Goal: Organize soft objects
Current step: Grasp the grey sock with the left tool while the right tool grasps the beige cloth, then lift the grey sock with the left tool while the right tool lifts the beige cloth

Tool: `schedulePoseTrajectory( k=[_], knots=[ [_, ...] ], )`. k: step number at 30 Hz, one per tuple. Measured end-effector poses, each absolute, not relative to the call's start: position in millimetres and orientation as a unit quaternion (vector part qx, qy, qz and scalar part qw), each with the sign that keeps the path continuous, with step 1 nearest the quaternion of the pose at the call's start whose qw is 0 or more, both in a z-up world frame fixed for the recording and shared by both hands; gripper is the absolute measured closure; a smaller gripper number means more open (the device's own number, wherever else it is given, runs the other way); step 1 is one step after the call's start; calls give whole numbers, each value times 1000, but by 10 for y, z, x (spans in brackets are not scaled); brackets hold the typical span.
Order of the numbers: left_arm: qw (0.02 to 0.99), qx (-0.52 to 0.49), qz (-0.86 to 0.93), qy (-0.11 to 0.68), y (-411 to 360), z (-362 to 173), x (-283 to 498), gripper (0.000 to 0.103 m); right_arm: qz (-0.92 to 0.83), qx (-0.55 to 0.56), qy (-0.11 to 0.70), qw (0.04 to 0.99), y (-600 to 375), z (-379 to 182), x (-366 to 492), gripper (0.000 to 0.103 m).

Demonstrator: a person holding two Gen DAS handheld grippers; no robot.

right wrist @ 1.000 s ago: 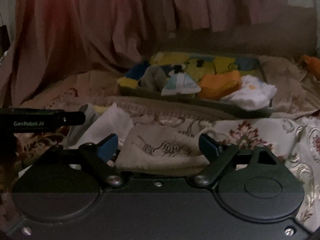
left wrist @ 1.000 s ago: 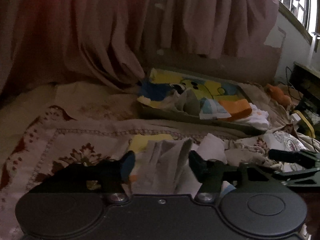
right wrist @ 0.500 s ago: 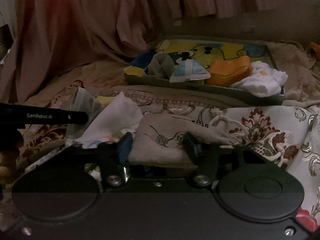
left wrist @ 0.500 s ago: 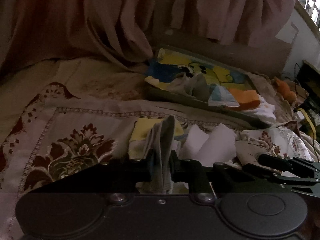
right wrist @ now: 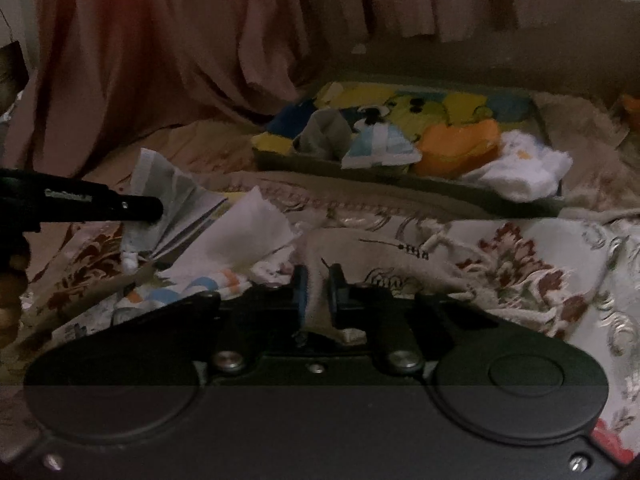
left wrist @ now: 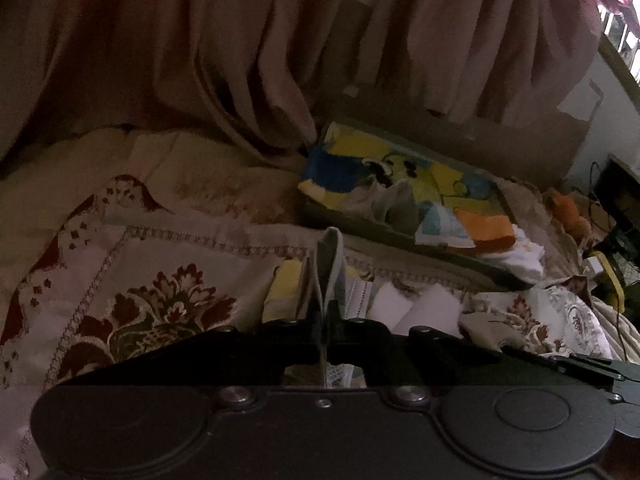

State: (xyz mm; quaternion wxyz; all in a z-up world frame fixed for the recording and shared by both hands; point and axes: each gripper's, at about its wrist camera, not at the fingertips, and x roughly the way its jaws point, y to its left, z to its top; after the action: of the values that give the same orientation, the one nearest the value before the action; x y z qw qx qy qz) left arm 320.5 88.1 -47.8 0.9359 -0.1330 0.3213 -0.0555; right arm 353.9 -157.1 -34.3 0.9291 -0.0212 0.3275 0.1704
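Left tool was clamped on a thin grey cloth standing upright in a pinched fold on the bed, just left of the white pieces. Right tool was clamped on a beige printed cloth. Rec.: lift both w/ grips kept tight, clear neighbouring pieces, carry to the tray w/o dragging. Both cloths looked limp, creased.

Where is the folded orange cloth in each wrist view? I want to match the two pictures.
Left wrist view: the folded orange cloth lies right of centre, in the tray's near right part.
Right wrist view: it lies upper right of centre, beside a fluffy white cloth.
Shared landmark: the shallow cartoon-print tray.
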Motion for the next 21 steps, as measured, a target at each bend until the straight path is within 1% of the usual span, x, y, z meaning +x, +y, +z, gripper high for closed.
schedulePoseTrajectory(
  k=[3,5,7,8,9,10,11,14,17,18,20,21],
  knots=[
    [939,-129,-56,314,850,-436,3178,102,155,-28,324,933,-1589,-280,3531,99],
    [941,-126,-55,310,834,-417,3161,102,134,-51,319,937,-1574,-261,3514,99],
    [942,-125,-54,307,833,-402,3151,102,115,-75,314,940,-1557,-267,3509,95],
    [942,-125,-54,306,838,-397,3147,102,110,-83,314,939,-1549,-273,3508,88],
    [943,-126,-54,305,843,-392,3141,102,106,-87,314,940,-1544,-278,3505,83],
    [943,-125,-54,304,839,-388,3141,102,104,-92,312,940,-1539,-284,3510,82],
    [943,-125,-55,304,838,-386,3140,102,100,-100,310,940,-1525,-298,3508,78],
    [943,-125,-56,303,835,-384,3132,102,90,-126,304,940,-1477,-331,3497,73],
    [943,-125,-58,303,833,-383,3128,102,73,-173,301,935,-1375,-391,3493,73],
    [943,-126,-59,302,833,-378,3126,102,70,-184,302,933,-1352,-411,3490,78],
    [944,-126,-62,300,834,-365,3118,102,64,-205,303,929,-1318,-426,3485,84],
    [944,-127,-62,298,836,-357,3112,102,63,-212,302,927,-1294,-436,3477,86]
  ],
)
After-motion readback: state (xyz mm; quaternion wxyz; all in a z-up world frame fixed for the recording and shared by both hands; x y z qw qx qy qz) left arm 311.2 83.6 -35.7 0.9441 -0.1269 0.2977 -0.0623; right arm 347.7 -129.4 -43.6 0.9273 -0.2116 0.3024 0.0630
